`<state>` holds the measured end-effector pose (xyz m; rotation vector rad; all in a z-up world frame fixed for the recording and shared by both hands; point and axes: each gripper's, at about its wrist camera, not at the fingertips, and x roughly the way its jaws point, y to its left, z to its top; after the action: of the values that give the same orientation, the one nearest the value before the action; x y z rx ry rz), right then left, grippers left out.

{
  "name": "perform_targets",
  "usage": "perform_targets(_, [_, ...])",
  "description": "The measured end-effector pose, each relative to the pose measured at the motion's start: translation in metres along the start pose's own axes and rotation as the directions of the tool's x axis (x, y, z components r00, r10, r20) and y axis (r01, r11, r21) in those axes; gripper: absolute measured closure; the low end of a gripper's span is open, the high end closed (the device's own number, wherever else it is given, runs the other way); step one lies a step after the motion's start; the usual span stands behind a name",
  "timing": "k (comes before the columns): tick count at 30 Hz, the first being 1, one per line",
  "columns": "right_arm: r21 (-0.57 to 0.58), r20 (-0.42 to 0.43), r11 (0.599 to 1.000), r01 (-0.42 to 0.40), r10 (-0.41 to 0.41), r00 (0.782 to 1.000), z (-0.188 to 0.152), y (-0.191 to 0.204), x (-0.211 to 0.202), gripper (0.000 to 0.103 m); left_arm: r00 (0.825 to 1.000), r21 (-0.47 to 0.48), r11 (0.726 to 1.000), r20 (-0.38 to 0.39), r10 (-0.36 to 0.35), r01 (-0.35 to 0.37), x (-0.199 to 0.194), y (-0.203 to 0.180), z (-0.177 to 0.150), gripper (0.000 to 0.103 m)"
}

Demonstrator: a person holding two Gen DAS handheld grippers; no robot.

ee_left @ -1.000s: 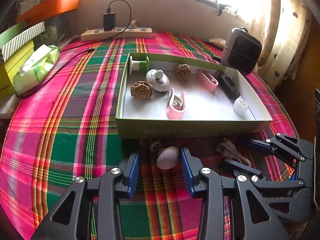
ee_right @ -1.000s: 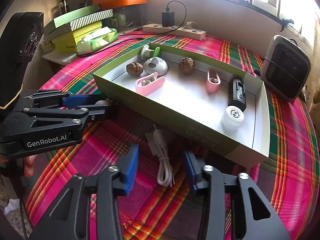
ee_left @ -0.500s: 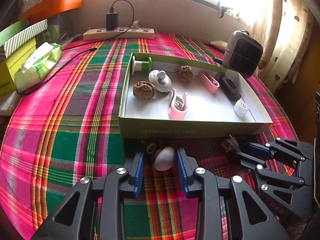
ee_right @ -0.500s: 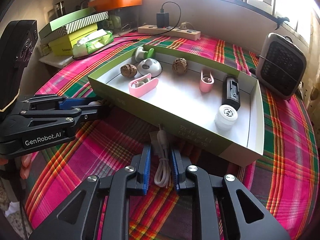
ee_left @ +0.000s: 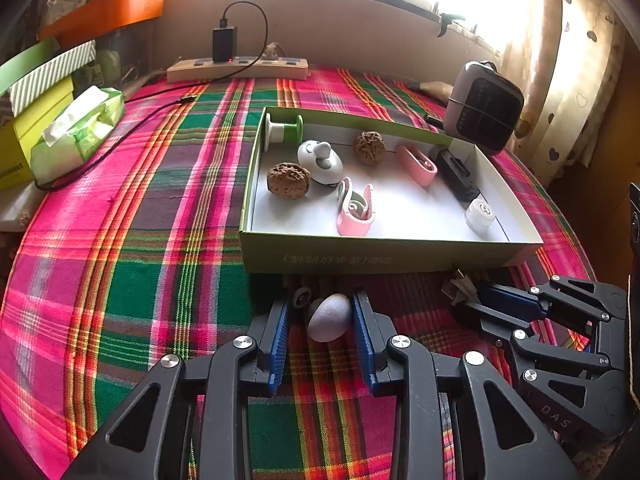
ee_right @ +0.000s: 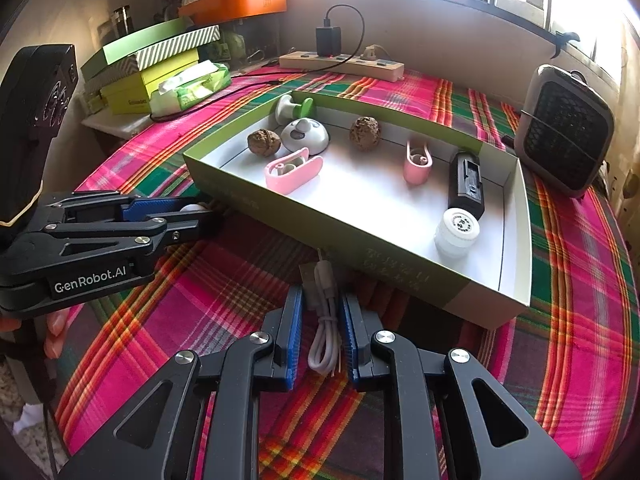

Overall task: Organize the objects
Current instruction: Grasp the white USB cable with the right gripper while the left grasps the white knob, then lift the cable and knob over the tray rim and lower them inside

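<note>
We note the left claw [ee_left: 320, 316] low over the plaid tabletop [ee_left: 120, 240], its blue pads drawn in around a small white egg-shaped object [ee_left: 330, 317] just outside the near wall of the green tray [ee_left: 360, 258]; the right pad touches it, the left pad shows a thin gap, so we cannot tell if the grip is firm. The right claw [ee_right: 320, 322] has just narrowed onto a coiled white USB cable [ee_right: 325, 320] lying on the cloth beside the tray, both pads against the bundle. Inside the tray we see two walnuts [ee_left: 288, 180], two pink clips [ee_left: 356, 210], a white bottle [ee_right: 456, 232] and a black device [ee_right: 466, 184].
</note>
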<state>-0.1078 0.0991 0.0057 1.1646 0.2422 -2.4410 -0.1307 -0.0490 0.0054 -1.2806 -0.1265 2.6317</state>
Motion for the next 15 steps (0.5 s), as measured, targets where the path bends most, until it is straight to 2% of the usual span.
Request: perform_targets(15, [0.016,0.047,0.999,-0.030,0.029,0.998,0.004,0.003,-0.017,0.084,0.999,0.027,0.999,0.039,-0.024,0.023,-0.021,-0.011,-0.002,0.075])
